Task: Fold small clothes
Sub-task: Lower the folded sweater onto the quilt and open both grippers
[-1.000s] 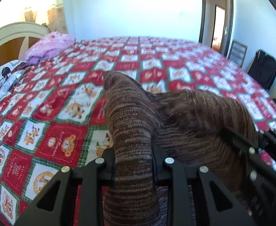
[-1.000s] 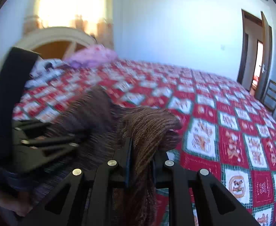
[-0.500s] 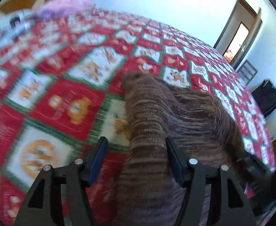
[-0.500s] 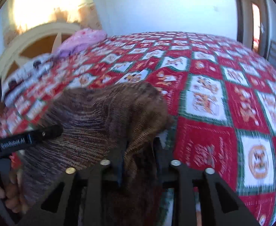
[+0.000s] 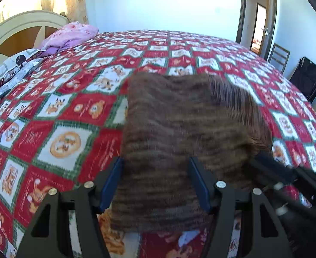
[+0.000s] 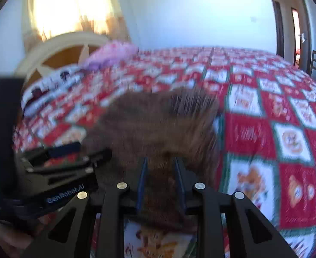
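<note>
Left tool (image 5: 155, 182) spread around brown garment (image 5: 186, 124); right tool (image 6: 160, 178) pinching it (blurred).

Brown striped knit garment (image 5: 179, 133) motion-blurred in both wrist views; folds and edges unreadable, near end hidden under the left gripper (image 5: 155, 185) frame at 6 o'clock. Right wrist view smeared overall: red-and-white patchwork quilt (image 6: 265, 133) prints unreadable. Right gripper (image 6: 160, 182) pads mostly buried in knit. In left view right gripper is a dark blur cut off at 4 o'clock. Black bag (image 5: 306, 79) at 3 o'clock too small to identify.
</note>
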Demonstrator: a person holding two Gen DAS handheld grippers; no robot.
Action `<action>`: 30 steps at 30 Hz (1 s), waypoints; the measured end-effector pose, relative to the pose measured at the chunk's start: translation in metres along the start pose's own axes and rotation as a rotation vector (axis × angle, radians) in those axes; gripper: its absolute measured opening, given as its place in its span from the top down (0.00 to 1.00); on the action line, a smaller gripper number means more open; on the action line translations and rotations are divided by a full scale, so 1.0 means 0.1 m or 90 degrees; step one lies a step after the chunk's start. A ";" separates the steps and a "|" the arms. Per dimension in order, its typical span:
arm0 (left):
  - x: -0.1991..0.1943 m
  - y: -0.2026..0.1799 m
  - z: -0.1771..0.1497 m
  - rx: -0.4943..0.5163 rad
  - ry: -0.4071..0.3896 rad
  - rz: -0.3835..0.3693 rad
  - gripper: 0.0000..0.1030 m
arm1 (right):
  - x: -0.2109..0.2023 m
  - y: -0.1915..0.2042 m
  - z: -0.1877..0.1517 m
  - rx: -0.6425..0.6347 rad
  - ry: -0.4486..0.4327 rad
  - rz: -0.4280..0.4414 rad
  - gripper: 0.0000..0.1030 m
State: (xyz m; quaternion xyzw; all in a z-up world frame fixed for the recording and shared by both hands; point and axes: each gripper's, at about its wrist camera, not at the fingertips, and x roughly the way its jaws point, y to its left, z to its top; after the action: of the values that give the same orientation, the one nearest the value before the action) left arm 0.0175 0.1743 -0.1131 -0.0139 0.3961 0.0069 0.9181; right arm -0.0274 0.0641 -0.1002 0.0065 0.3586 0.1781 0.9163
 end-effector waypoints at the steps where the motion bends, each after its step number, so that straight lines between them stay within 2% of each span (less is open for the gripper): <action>1: 0.00 -0.01 -0.04 0.005 0.005 0.011 0.36 | 0.07 0.00 -0.06 -0.002 0.024 -0.012 0.74; 9: -0.01 -0.05 -0.16 0.016 0.020 0.032 0.36 | 0.02 -0.07 -0.18 -0.004 0.030 -0.018 0.74; 12: -0.06 -0.07 -0.22 0.015 0.022 0.037 0.35 | -0.06 -0.06 -0.22 -0.004 0.037 -0.037 0.73; 15: -0.09 -0.07 -0.27 0.010 0.023 0.045 0.31 | -0.19 -0.05 -0.29 0.018 0.034 -0.041 0.63; 16: -0.10 -0.08 -0.28 0.010 0.023 0.044 0.31 | -0.25 -0.03 -0.32 0.022 0.026 -0.051 0.54; 17: -0.13 -0.09 -0.29 0.011 0.024 0.044 0.31 | -0.30 -0.02 -0.34 0.024 0.022 -0.063 0.40; 19: -0.18 -0.11 -0.32 0.015 0.023 0.043 0.31 | -0.42 -0.02 -0.39 0.030 0.005 -0.089 0.30; 21: -0.25 -0.14 -0.35 0.019 0.020 0.037 0.29 | -0.56 -0.03 -0.43 0.041 -0.015 -0.101 0.30; 23: -0.30 -0.16 -0.39 0.021 0.020 0.030 0.24 | -0.66 -0.06 -0.44 0.059 -0.025 -0.111 0.30; 26: -0.38 -0.21 -0.47 0.026 0.026 0.018 0.22 | -0.76 -0.14 -0.49 0.098 -0.013 -0.148 0.30; 30: -0.48 -0.31 -0.59 0.043 0.032 0.010 0.20 | -0.93 -0.22 -0.58 0.131 -0.017 -0.155 0.30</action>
State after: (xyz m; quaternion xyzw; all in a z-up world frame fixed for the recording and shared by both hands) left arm -0.0574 0.1410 -0.1180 0.0197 0.4189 0.0003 0.9078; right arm -0.1219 0.0062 -0.0848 0.0591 0.3608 0.0278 0.9304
